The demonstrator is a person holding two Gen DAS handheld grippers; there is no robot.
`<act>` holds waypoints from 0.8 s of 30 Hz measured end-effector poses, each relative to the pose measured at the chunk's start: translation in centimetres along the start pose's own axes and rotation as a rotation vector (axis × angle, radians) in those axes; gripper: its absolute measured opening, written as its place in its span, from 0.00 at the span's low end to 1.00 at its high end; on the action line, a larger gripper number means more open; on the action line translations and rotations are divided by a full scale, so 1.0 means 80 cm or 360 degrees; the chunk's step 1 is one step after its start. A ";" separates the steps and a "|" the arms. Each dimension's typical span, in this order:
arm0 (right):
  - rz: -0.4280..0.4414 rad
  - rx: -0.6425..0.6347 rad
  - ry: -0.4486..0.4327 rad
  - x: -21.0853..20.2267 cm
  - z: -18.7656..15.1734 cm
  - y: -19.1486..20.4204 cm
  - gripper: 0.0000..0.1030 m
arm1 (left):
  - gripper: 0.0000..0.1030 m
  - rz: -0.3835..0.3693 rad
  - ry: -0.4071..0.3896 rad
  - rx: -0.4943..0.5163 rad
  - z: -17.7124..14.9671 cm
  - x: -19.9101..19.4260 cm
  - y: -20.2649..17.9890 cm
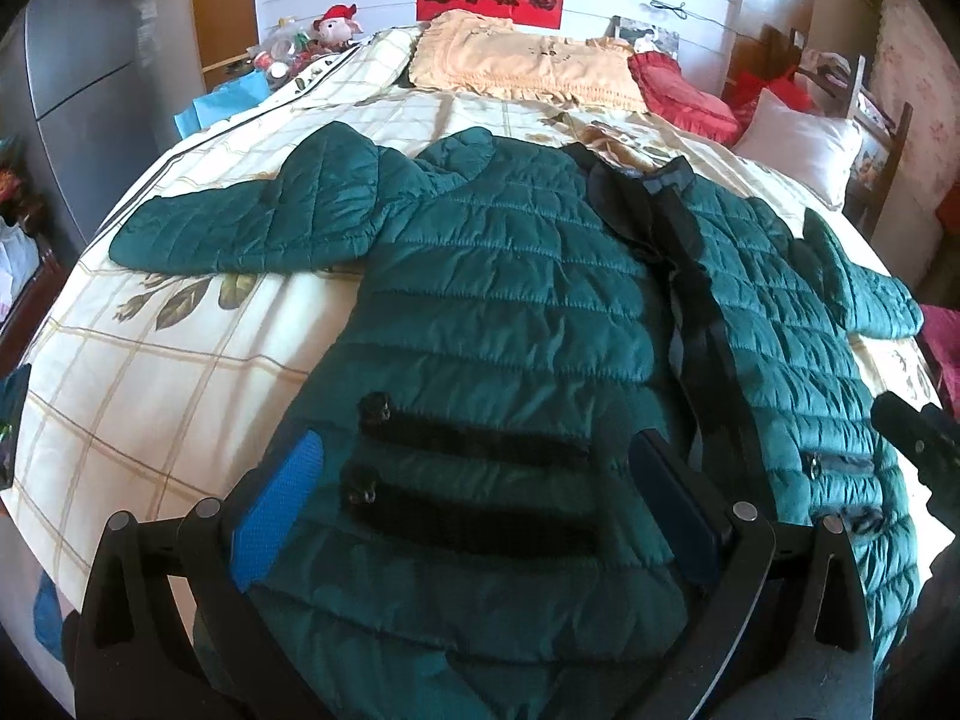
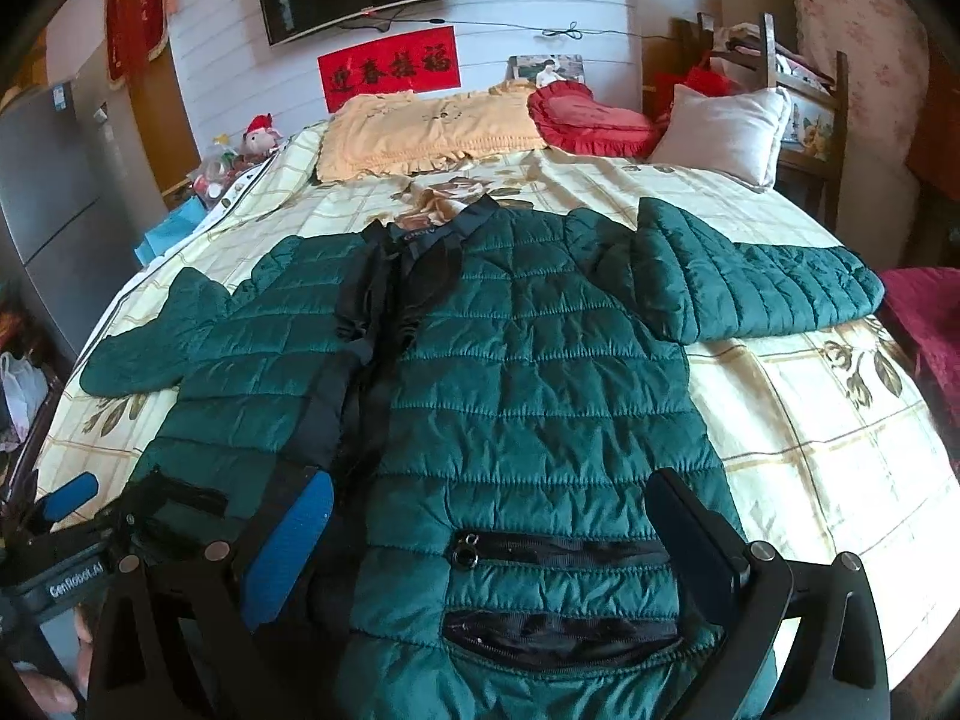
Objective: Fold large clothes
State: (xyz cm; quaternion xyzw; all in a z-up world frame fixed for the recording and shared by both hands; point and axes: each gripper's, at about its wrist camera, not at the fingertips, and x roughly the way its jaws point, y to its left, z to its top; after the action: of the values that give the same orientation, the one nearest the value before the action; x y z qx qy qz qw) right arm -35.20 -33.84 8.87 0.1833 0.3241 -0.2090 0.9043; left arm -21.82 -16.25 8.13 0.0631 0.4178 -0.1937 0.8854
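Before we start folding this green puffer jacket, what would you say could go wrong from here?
1. The jacket is puffy and looks slick; a shallow pinch by either open gripper, left or right, may slip off.
2. The zipper pulls on the pockets could snag a fingertip.
3. The front lies open, with black lining showing, so a fold may turn out lopsided.
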 end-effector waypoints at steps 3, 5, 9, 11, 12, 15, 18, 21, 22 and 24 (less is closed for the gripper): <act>-0.0014 0.0003 0.0010 -0.003 -0.006 0.004 1.00 | 0.99 -0.0019 0.0023 0.0003 -0.008 -0.003 -0.001; -0.0014 -0.0005 0.0020 -0.004 -0.009 0.005 1.00 | 0.99 -0.0024 0.0032 0.0008 -0.013 -0.004 -0.002; -0.0014 -0.0017 0.0037 -0.008 -0.017 0.010 1.00 | 0.99 -0.0042 0.0033 -0.0002 -0.021 -0.012 -0.001; -0.0016 -0.0020 0.0040 -0.011 -0.021 0.010 1.00 | 0.99 -0.0049 0.0029 -0.0001 -0.023 -0.015 -0.001; -0.0016 -0.0020 0.0042 -0.013 -0.024 0.014 1.00 | 0.99 -0.0047 0.0022 0.0005 -0.025 -0.018 -0.002; -0.0025 -0.0028 0.0039 -0.021 -0.029 0.017 1.00 | 0.99 -0.0044 0.0010 0.0019 -0.029 -0.023 -0.004; -0.0019 -0.0035 0.0031 -0.026 -0.032 0.018 1.00 | 0.99 -0.0062 0.0020 0.0026 -0.034 -0.025 -0.007; -0.0020 -0.0043 0.0041 -0.027 -0.036 0.020 1.00 | 0.99 -0.0071 0.0030 0.0050 -0.038 -0.026 -0.011; -0.0019 -0.0045 0.0044 -0.027 -0.037 0.020 1.00 | 0.99 -0.0071 0.0034 0.0055 -0.039 -0.026 -0.012; -0.0019 -0.0047 0.0053 -0.027 -0.039 0.022 1.00 | 0.99 -0.0081 0.0043 0.0058 -0.041 -0.026 -0.013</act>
State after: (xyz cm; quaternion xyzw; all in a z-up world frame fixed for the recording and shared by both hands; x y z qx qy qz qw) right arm -37.45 -30.37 8.43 0.1715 0.3433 -0.2066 0.9000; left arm -25.80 -15.73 7.62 0.0711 0.4275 -0.2229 0.8732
